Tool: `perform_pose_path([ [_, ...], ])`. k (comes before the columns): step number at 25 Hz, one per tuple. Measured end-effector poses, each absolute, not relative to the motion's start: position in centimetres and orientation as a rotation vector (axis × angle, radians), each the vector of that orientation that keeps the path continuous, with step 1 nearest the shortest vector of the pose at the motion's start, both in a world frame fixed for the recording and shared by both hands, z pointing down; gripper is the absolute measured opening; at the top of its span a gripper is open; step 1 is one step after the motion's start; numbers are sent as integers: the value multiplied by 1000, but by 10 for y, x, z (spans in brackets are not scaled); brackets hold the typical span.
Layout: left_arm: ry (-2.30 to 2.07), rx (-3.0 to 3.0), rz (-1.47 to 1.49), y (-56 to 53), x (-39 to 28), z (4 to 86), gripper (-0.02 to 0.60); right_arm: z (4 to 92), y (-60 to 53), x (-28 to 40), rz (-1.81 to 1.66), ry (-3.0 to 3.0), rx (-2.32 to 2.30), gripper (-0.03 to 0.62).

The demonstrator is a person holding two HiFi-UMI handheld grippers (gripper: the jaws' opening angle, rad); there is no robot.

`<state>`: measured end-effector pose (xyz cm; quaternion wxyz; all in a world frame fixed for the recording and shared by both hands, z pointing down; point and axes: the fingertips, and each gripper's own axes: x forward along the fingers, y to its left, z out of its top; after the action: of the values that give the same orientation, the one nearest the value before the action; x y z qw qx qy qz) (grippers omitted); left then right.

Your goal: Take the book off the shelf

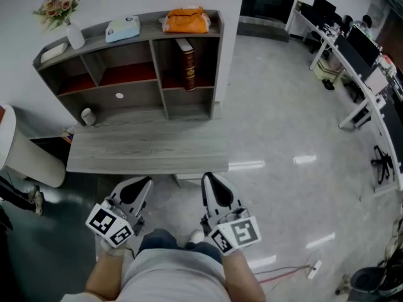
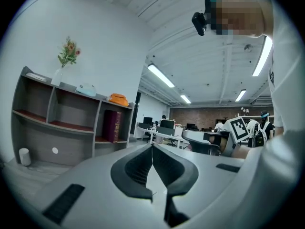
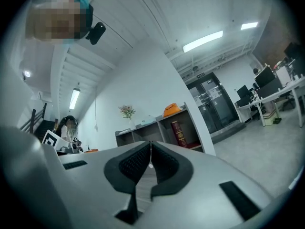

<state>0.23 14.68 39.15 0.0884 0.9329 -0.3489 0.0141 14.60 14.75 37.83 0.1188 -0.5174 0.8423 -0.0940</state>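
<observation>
Left gripper (image 1: 140, 184) and right gripper (image 1: 210, 181) are hovering closed and empty; the counter (image 1: 148, 150) is standing between them and the shelf (image 1: 218, 61), where the book (image 1: 188, 65) is standing upright.

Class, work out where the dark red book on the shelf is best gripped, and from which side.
I would grip the book across its spine, upper half, coming from the open front of the shelf: it stands upright, spine outward, with free space on both sides.

Book (image 1: 188, 65) stands, perhaps leaning, in right compartment of shelf (image 1: 150, 31).
</observation>
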Motion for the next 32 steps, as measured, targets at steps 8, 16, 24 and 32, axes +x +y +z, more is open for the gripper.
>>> perform_pose_path([
  [8,-1044,2770,71,136,30,402,15,395,138,180,-307,2439,-1540,20],
  [16,-998,2765,76,100,37,415,15,399,105,187,-276,2442,-1599,20],
  [24,-960,2752,68,27,19,419,15,405,29,180,-272,2429,-1693,20],
  [32,-914,2741,74,-54,-22,422,15,397,-62,156,-238,2390,-1782,21],
])
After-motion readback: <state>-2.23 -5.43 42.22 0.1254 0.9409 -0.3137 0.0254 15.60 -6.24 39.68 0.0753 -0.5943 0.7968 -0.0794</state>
